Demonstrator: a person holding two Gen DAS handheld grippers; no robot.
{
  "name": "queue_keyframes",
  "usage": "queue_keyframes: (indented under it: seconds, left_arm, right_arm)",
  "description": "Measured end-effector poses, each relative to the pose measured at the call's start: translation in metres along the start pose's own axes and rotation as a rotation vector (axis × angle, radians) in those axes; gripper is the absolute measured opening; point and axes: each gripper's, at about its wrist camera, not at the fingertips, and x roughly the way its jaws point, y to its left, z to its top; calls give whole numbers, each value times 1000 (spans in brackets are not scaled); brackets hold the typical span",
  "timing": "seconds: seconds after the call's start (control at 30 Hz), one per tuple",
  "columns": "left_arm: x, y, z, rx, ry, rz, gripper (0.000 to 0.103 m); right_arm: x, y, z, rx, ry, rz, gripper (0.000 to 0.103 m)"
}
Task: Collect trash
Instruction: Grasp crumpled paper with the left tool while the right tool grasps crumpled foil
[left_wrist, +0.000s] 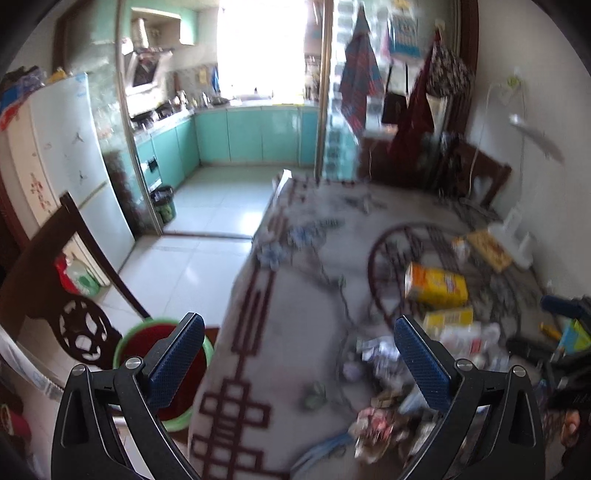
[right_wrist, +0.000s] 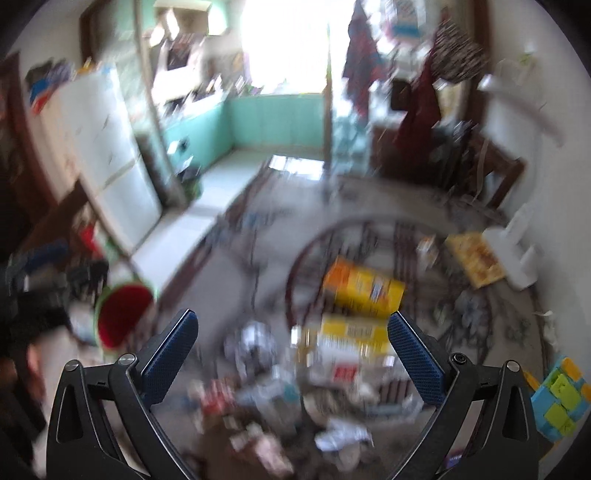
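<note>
Left gripper (left_wrist: 299, 347) fingers spread and empty, right gripper (right_wrist: 291, 343) likewise — yellow box (right_wrist: 364, 290) print blurred, unreadable

The boxes (left_wrist: 436, 286) lie on the table (left_wrist: 288, 295), behind the wrappers (left_wrist: 373, 424); the bin (left_wrist: 129, 343) stands on the floor at its left.

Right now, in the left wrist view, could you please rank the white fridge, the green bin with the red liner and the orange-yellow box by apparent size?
1. White fridge, clearly largest.
2. Green bin, partly hidden by a tool finger.
3. Orange-yellow box.
The bin lies nearer the camera, so its lead over the box is unsure.
</note>
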Motion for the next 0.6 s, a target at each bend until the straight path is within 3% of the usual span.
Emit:
queue_keyframes:
  seconds: [0.07,0.13,0.2,0.33,0.37,0.4,0.43,0.5,0.6]
  left_arm:
    - [14,0,-14,1,51,-11,103]
    - [24,-2,-26,4,84,-15,102]
    - [33,-4,-36,5,113,-31,102]
    - [49,-11,-54,8,182,-103,102]
    - [52,-13,-57,10,197,-117,102]
    - [54,-15,-61,11,212,-129,102]
    - [55,-17,-63,13,224,-138,102]
    - [58,-22,-67,13,249,-160,102]
    - [62,-29,-73,18,284,-200,102]
  right_arm:
    - [17,0,-23,-29,96,38,102]
    - [36,4,-51,-64,196,65,87]
    - [50,7,-68,-82,264,97,79]
    - [73,16,-95,-77,364,183,79]
    - [79,17,-98,-81,383,189,78]
    - [84,19,-101,-87,408,202,71]
    - [89,21,-104,-91,431,217,58]
    - [92,20,-108,-60,449,277,48]
    - [80,17,-98,-49,416,314,42]
